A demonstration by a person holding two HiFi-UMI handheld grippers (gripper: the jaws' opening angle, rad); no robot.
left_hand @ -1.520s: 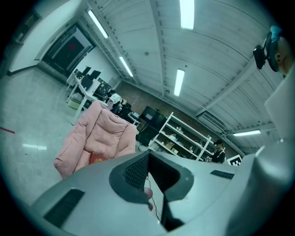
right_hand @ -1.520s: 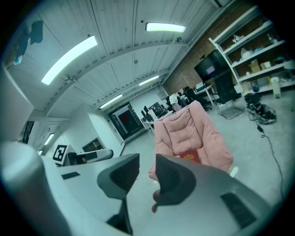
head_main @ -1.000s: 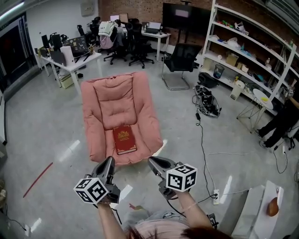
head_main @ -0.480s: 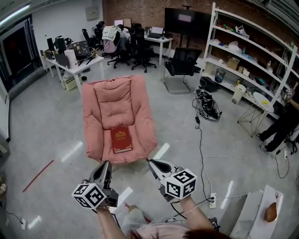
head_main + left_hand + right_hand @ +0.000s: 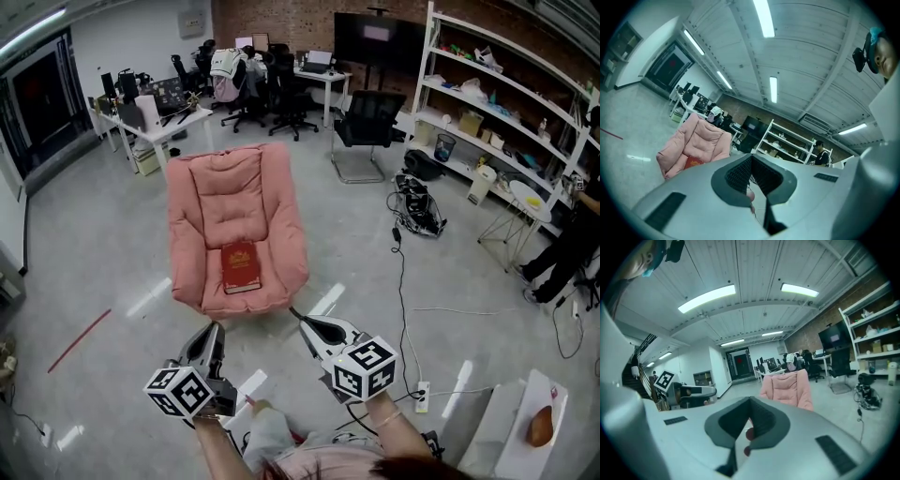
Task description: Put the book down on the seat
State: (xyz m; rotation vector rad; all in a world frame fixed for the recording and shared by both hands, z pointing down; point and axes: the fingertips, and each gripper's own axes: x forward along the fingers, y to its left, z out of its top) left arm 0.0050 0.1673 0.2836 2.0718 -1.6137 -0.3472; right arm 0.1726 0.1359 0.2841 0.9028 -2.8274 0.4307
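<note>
Red book lies flat on pink seat; left gripper and right gripper, jaws closed and empty, need only avoid disturbing it.

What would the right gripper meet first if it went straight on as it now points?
Most likely the pink armchair, just right of its line, with bare floor between. Offset and depth are unclear, so the right gripper might pass its edge.

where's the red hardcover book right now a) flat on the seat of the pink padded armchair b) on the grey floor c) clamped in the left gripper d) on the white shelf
A: the red hardcover book lies flat on the seat cushion of the pink padded armchair.
</note>
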